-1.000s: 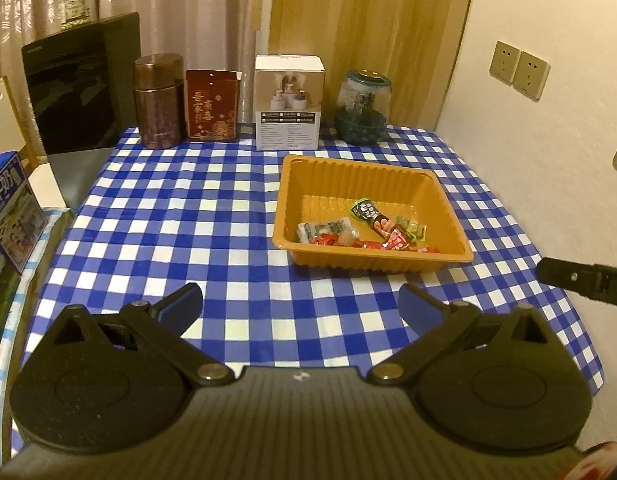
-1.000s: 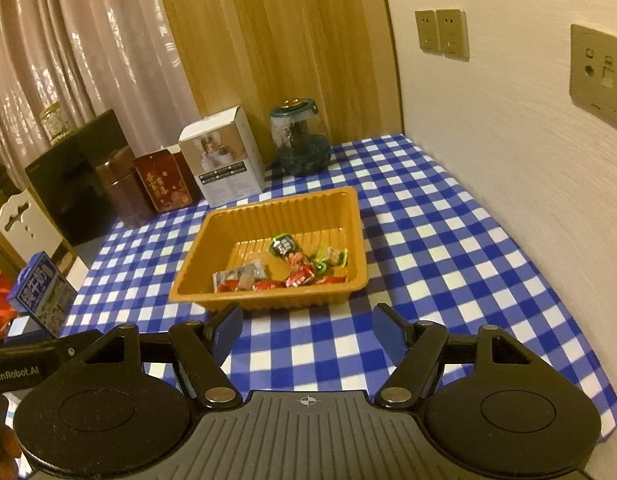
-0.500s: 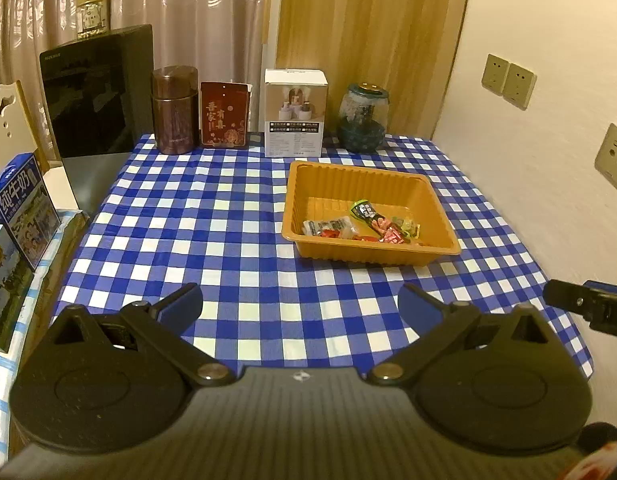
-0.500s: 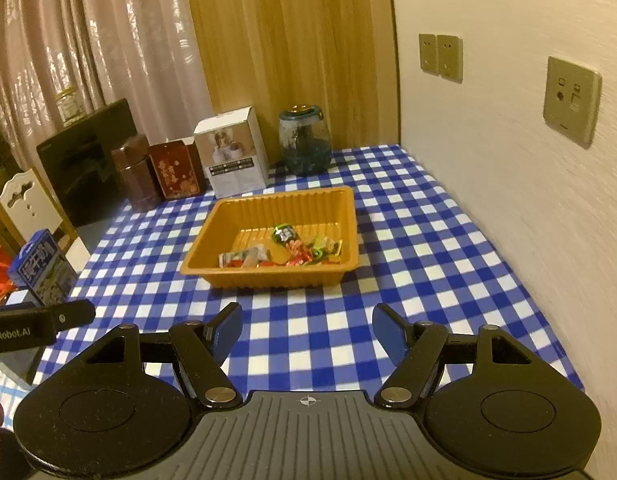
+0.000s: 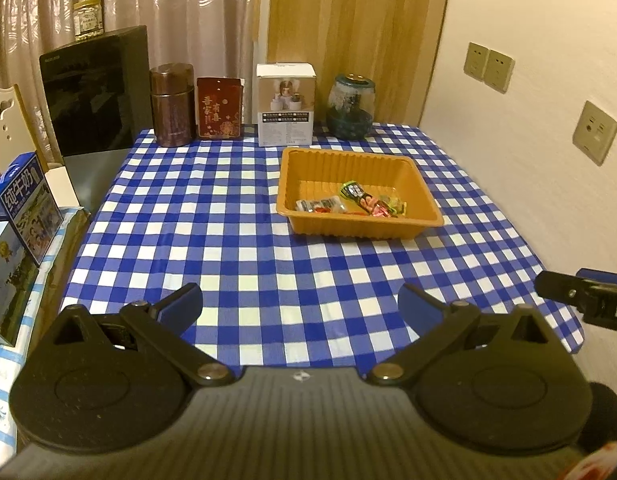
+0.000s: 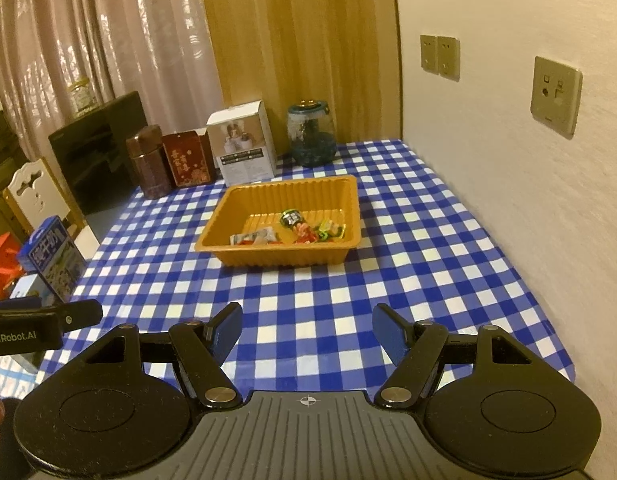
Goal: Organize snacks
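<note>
Tins (image 5: 172, 106), box (image 5: 285, 105), jar (image 5: 350, 107) behind snack tray (image 5: 424, 222).

Both views are lit by warm, yellowish indoor light, rather dim, which gives the white wall (image 6: 488, 184) a cream tone. The light seems to fall from above — the orange tray (image 5: 426, 196) throws only a short, soft shadow on the checked cloth of the counter (image 5: 212, 216), and the folds of the curtain (image 6: 120, 40) carry small bright glints. The middle of each picture is fairly sharp; toward the edges the fisheye lens bends straight lines, so the counter border curves, and the corners are cut by a dark vignette. The wall at the right side looks smeared and slightly grainy. The black body of each hand-held gripper at the bottom is very dark, with little detail.
</note>
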`<state>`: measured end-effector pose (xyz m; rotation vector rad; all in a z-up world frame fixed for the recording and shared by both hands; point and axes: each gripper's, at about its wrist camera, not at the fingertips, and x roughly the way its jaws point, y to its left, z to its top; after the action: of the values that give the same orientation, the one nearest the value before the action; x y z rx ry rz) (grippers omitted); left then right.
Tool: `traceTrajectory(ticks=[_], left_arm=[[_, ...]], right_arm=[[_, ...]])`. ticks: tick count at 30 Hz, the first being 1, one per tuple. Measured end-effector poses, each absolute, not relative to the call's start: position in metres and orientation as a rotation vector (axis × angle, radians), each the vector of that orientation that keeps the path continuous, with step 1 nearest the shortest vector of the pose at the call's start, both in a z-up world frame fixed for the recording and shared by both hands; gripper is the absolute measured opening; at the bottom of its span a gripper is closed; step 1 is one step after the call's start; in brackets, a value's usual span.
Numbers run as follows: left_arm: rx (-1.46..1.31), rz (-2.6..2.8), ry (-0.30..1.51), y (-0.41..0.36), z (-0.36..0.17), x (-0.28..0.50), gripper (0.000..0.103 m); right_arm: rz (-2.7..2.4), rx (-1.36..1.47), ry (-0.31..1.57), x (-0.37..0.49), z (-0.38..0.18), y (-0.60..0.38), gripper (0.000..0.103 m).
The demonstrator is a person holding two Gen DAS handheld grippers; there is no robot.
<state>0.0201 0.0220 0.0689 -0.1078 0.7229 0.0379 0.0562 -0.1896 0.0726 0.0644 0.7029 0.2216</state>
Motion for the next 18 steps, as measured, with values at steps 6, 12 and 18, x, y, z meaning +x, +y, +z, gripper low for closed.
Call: traceTrajectory(ticks=[6, 12, 18], left_arm=[[-0.102, 0.03, 0.738, 0.017, 0.063, 0.009, 0.103], [-0.082, 0.037, 0.741, 0.013, 0.058, 0.001, 0.103], [-0.086, 0.033, 0.751, 0.011, 0.054, 0.001, 0.103]], right_arm=[[0.242, 0.068, 0.728, 0.042, 0.063, -0.186, 0.071], [0.248, 0.066, 0.733, 0.033, 0.059, -0.183, 0.071], [0.244, 0.063, 0.738, 0.031, 0.057, -0.183, 0.071]])
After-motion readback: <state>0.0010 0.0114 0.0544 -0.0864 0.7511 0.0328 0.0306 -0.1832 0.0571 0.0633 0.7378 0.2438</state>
